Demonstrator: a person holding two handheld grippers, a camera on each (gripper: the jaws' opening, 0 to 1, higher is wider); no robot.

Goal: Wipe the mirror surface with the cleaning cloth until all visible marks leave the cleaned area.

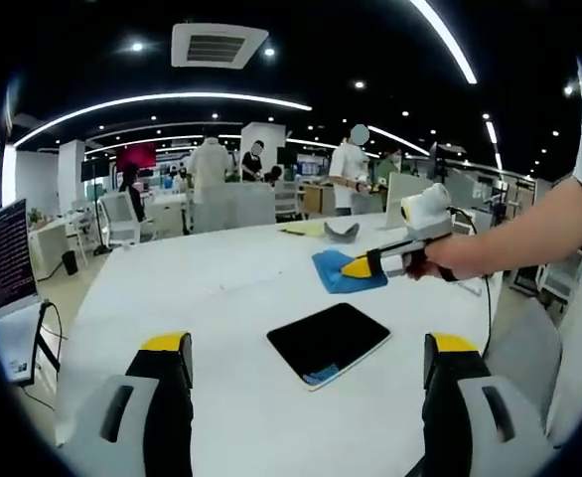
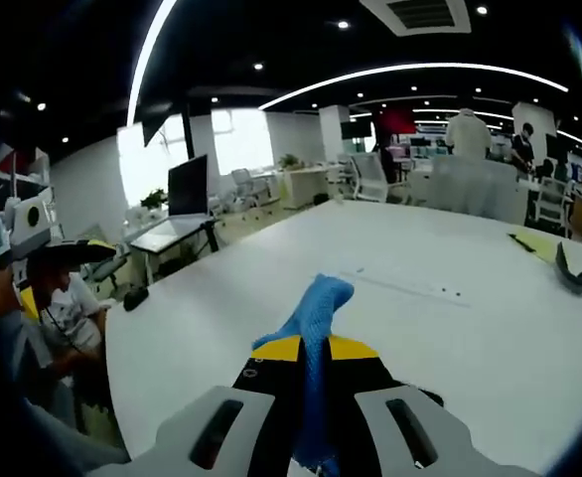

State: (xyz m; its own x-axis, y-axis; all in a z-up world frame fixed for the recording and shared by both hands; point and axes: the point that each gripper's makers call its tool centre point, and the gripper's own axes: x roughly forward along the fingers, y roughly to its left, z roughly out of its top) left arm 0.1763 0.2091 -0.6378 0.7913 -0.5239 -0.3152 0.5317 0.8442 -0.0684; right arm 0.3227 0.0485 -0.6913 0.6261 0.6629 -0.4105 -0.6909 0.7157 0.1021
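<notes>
The mirror (image 1: 328,341), a dark rectangular slab, lies flat on the white table (image 1: 172,288) between and just beyond my left gripper's (image 1: 311,343) yellow-tipped jaws, which stand wide apart with nothing in them. A bluish patch shows at the mirror's near corner. Beyond it, the blue cleaning cloth (image 1: 343,272) rests on the table, and the right gripper (image 1: 359,266), held by a person's hand, has it at one edge. In the right gripper view my right gripper (image 2: 316,350) is shut on the cloth (image 2: 316,303), which sticks up between the jaws above the table (image 2: 420,298).
A dark curved object (image 1: 343,233) (image 2: 576,270) and a yellow sheet (image 1: 306,230) lie at the table's far side. A laptop (image 1: 8,260) stands on a side desk at left. A cable (image 1: 486,298) hangs off the right edge. People stand among desks behind.
</notes>
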